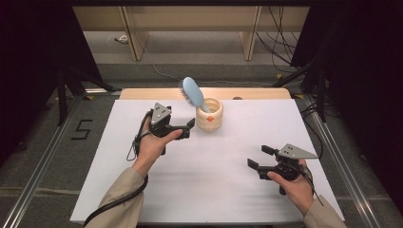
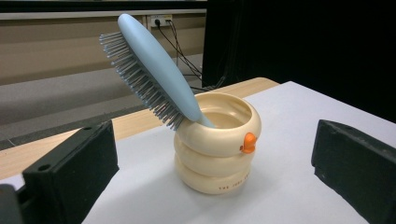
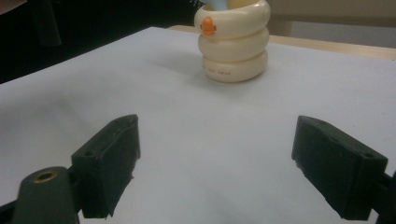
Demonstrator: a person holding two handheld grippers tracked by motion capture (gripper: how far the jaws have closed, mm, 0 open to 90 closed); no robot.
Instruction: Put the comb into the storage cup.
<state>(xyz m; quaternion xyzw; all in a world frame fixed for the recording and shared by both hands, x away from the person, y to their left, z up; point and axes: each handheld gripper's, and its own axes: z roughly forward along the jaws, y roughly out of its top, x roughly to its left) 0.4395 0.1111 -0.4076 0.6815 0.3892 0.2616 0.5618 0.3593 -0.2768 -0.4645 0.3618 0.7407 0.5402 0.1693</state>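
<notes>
A cream ringed cup [image 1: 209, 114] with an orange duck beak stands upright at the far middle of the white table [image 1: 214, 175]. A light blue hairbrush [image 1: 194, 94] stands handle-down in it, its head leaning up and to the left. My left gripper [image 1: 190, 128] hovers just left of the cup, open, with nothing between its jaws. In the left gripper view the cup [image 2: 217, 142] and the hairbrush [image 2: 154, 72] sit close ahead. My right gripper [image 1: 259, 157] is open near the front right, empty, and it faces the cup [image 3: 233, 39] from a distance.
A wooden strip [image 1: 142, 93] runs along the table's far edge. Behind it are wooden furniture legs [image 1: 135, 38] and loose cables [image 1: 278, 42] on the floor. A metal rail [image 1: 332, 142] flanks the table on the right.
</notes>
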